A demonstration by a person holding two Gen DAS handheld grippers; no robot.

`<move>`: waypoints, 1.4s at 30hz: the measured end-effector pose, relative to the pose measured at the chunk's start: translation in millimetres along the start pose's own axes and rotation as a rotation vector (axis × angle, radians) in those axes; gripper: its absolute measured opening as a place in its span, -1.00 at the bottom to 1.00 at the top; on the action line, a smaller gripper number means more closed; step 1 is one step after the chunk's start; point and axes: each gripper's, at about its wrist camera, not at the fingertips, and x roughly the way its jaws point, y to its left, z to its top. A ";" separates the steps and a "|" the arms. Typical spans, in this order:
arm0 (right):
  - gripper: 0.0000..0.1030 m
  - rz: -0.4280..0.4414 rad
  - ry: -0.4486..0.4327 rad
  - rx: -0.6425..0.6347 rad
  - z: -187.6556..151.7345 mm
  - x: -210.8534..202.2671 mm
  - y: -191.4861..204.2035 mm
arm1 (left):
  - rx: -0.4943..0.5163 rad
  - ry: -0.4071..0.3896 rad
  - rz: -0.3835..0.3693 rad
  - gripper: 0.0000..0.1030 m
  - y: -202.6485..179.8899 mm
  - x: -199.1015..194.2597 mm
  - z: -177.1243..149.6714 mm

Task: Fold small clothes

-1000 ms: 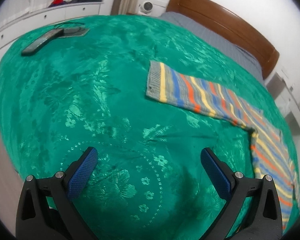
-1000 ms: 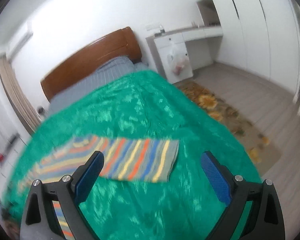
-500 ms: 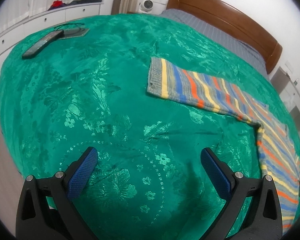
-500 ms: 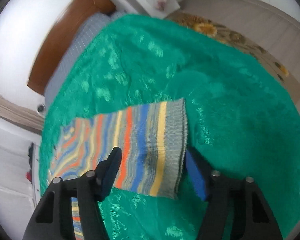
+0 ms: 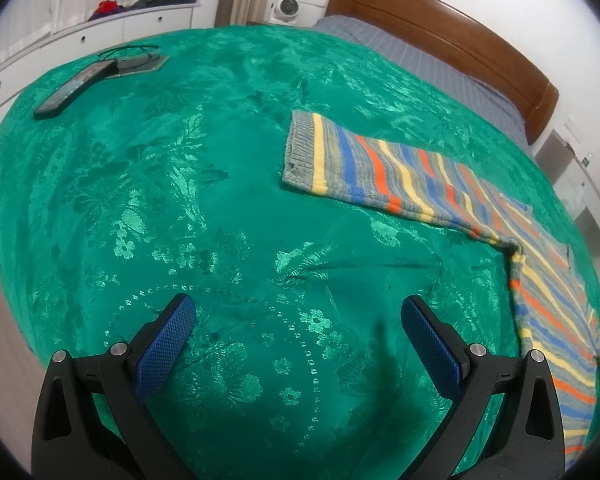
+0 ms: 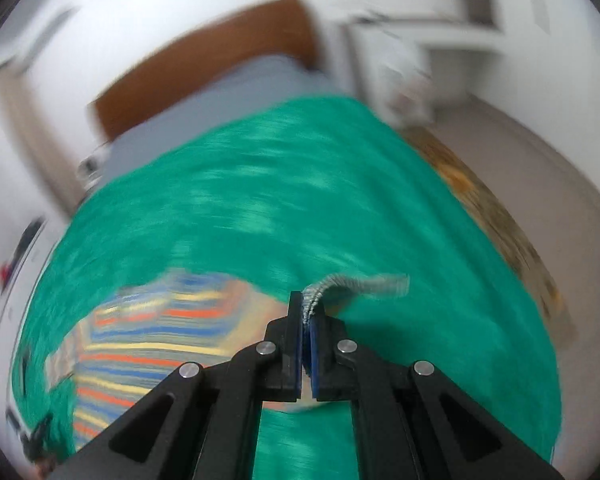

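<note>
I see the striped knit garment [image 5: 420, 178] spread on the green bedspread [image 5: 180, 200], grey with yellow, blue and orange bands. My right gripper [image 6: 307, 312] has its fingers pinched on the grey ribbed hem; my left gripper [image 5: 298, 332] hangs spread wide, holding nothing.

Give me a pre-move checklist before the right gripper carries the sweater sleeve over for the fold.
1. Right gripper shut on the grey ribbed cuff of the striped knit sweater: ok.
2. How deep the cuff sits between the fingers: cannot tell, the right wrist view is blurred.
3. Left gripper open, holding nothing, above the green patterned bedspread: ok.
4. The other sleeve lies flat on the bedspread: ok.
5. Black phone and cabled device beside it lie far from the sweater: ok.
6. Sweater body smooth before folding: cannot tell, it is only partly in view.
</note>
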 end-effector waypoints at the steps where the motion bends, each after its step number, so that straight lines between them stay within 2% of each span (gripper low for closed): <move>1: -0.95 0.053 0.000 -0.052 6.5 2.5 34.3 | 0.004 0.000 -0.001 0.99 -0.4 -0.1 0.1; 4: -0.95 0.186 0.036 -0.148 9.6 19.2 113.2 | 0.016 0.002 -0.007 0.99 -1.7 -0.3 -0.9; 8: -0.91 0.351 0.115 -0.219 -9.3 57.0 198.0 | 0.034 0.009 -0.002 0.99 -4.4 1.0 -2.2; 9: -0.79 0.416 0.151 -0.214 -18.0 67.5 212.5 | 0.037 0.009 0.001 0.99 -5.4 1.2 -2.5; 10: -0.35 0.490 0.214 -0.185 -29.5 82.0 225.3 | 0.043 0.010 0.003 0.99 -6.2 1.4 -2.8; 12: 0.26 0.590 0.297 -0.112 -44.0 98.9 234.9 | 0.050 0.012 0.006 0.99 -7.1 1.5 -3.4; 15: 0.26 0.698 0.312 -0.044 -59.6 99.8 227.3 | 0.051 0.012 0.004 0.99 -7.4 1.4 -3.7; 16: 0.26 0.695 0.302 -0.039 -61.3 96.5 218.5 | 0.051 0.013 0.004 0.99 -7.5 1.9 -3.6; 17: 0.27 0.678 0.287 -0.044 -63.7 92.3 210.8 | 0.051 0.014 0.005 0.99 -7.7 2.3 -3.5; 19: 0.33 0.589 0.243 -0.073 -68.4 81.6 182.9 | 0.057 0.014 0.008 0.99 -9.0 2.7 -3.7; 22: 0.43 0.385 0.188 -0.130 -89.3 71.5 132.3 | 0.073 0.013 0.010 0.99 -12.5 2.5 -5.2; 25: 0.43 0.242 0.218 -0.105 -119.7 75.7 76.4 | 0.094 0.010 0.015 0.99 -17.2 1.5 -7.4; 27: 0.43 0.170 0.213 -0.074 -143.3 72.0 41.3 | 0.107 0.008 0.015 0.99 -20.3 0.7 -8.8; 32: 0.43 0.018 0.132 -0.020 -165.1 56.3 -11.6 | 0.138 0.004 0.025 0.99 -25.9 0.6 -11.3; 36: 0.43 -0.035 0.099 0.038 -173.9 53.6 -35.1 | 0.142 0.011 0.030 0.99 -26.4 2.8 -12.1; 42: 0.47 -0.082 0.053 -0.030 -190.8 67.0 -33.2 | 0.150 0.028 0.045 0.99 -27.1 8.4 -14.1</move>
